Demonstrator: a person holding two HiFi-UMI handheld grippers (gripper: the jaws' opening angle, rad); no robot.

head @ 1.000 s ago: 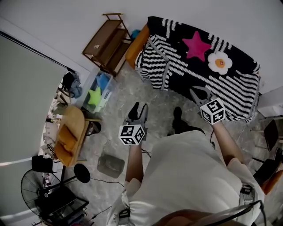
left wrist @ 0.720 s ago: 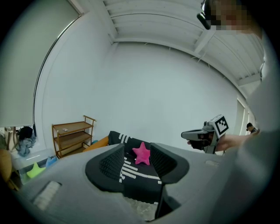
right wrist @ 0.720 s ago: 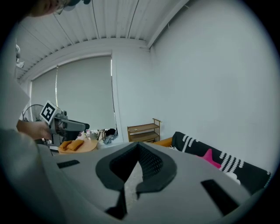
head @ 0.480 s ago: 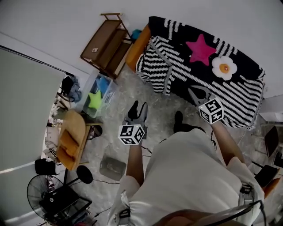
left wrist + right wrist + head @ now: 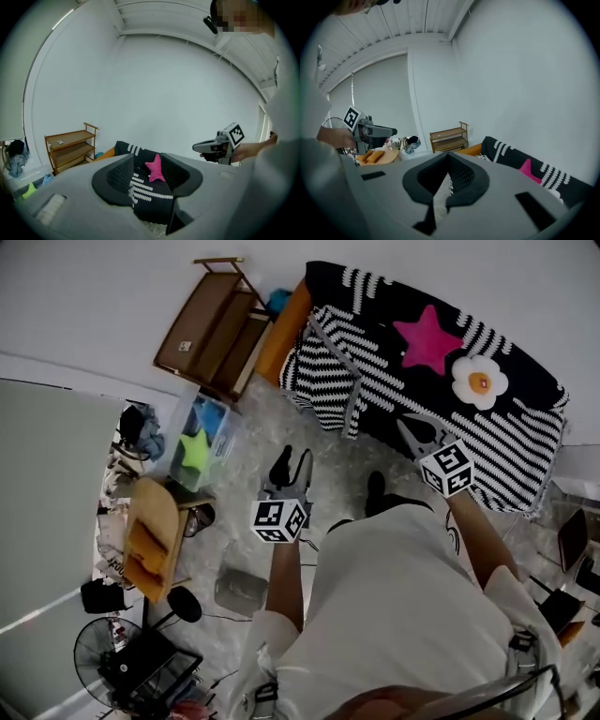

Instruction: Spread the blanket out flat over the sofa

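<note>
Standing on the pale floor (image 5: 323, 442) in front of the sofa (image 5: 279, 326), the person holds both tools off the cloth, so nothing is gripped at this moment.

At the far left a wooden shelf (image 5: 208, 329) stands against the wall, just beside the sofa's bare orange end. The left gripper (image 5: 292, 463) hangs over the floor, well short of the sofa. Its jaws are spread wide and empty, and the striped cloth shows through the gap between them in the left gripper view.

The blanket (image 5: 375, 371), black with white stripes, a pink star (image 5: 427, 340) and a white flower (image 5: 479, 382), lies draped over the sofa's back, seat and front. It covers nearly all of the sofa apart from that orange end. Near the left front corner a raised fold (image 5: 354, 390) runs down the cloth, so it does not look fully flat there.

The right gripper (image 5: 410, 427) hovers at the blanket's lower front edge. Its jaws are drawn together at the tips and hold nothing.

By my reading the main spreading is done and what remains is smoothing. The next move probably calls for bringing the open left tool to the folded corner, pinching the edge and drawing it towards the uncovered end. The right tool would need to open first if it is to steady the front hem.
</note>
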